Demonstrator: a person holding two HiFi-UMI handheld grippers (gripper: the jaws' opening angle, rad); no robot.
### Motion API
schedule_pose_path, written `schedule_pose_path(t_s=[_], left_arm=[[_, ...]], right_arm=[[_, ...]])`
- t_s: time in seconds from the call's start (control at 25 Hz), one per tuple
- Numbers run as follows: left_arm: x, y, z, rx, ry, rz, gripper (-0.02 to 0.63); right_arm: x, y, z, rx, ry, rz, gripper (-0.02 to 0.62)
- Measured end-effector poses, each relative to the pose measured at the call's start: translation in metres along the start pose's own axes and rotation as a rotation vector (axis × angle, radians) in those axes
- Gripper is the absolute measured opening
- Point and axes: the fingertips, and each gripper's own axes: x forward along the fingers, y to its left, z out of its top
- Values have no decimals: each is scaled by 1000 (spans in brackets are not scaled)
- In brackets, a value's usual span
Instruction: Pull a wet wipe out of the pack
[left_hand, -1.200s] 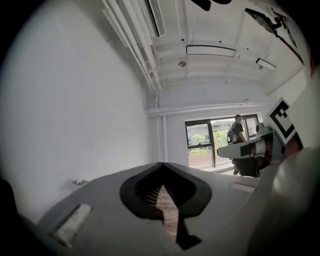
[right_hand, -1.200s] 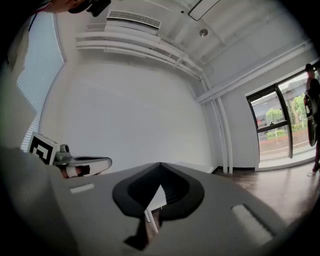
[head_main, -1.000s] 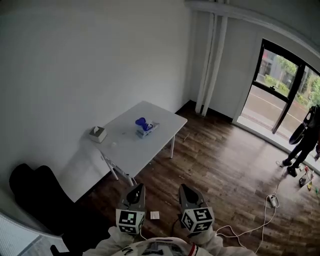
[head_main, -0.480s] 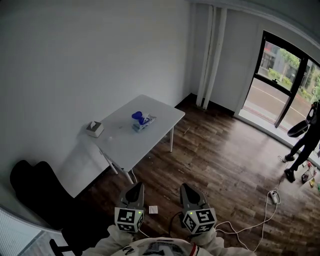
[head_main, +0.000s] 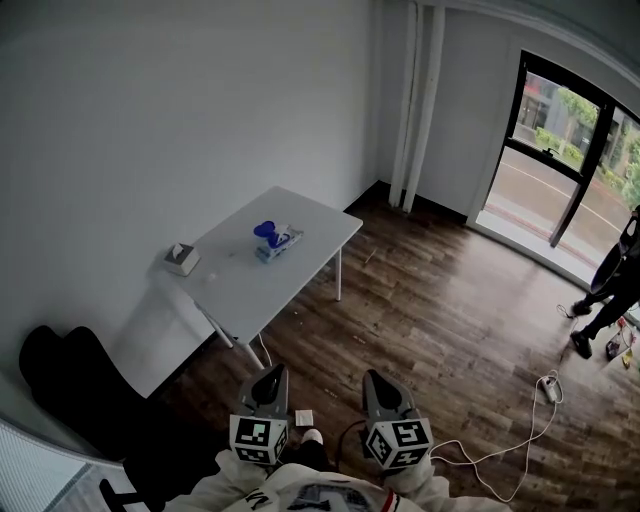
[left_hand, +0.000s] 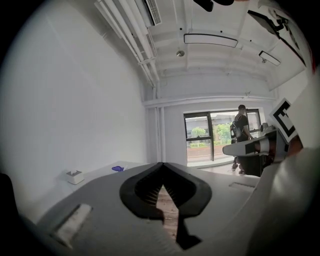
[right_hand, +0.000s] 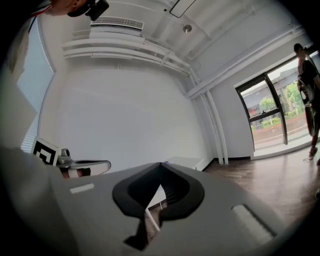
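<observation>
The wet wipe pack (head_main: 272, 241), pale with a blue top, lies near the middle of the white table (head_main: 315, 225) far ahead by the wall. It shows as a small blue spot (left_hand: 118, 168) in the left gripper view. My left gripper (head_main: 271, 374) and right gripper (head_main: 377, 378) are held side by side close to my body, over the wood floor and well short of the table. Both are shut with nothing between the jaws. In the left gripper view the left gripper (left_hand: 161, 165) points toward the window. The right gripper (right_hand: 161, 165) points toward the table's end (right_hand: 185, 161).
A white tissue box (head_main: 181, 259) sits at the table's left end. A black chair (head_main: 70, 385) stands at lower left. A small paper (head_main: 305, 417) lies on the floor before me, with a white cable and power strip (head_main: 548, 386) at right. A person (head_main: 618, 283) stands by the glass door.
The whole view has shifted: the table and pack have slid left and up in the picture. Both grippers stay shut and empty at the bottom edge. My foot now shows between them.
</observation>
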Motion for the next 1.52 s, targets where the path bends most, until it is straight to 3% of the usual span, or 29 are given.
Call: schedule_pose_path(t_s=[0.4,1.04,1.52], left_arm=[[74,25,-9,-25,25,2,5],[231,76,1,-24,48,-67,5],[310,123,-22,-75,95,-84,5]], right_arm=[[69,-36,0,16,50,-9,6],[203,-101,11,78,109,-61,6],[293,-123,0,86,176,-70,6]])
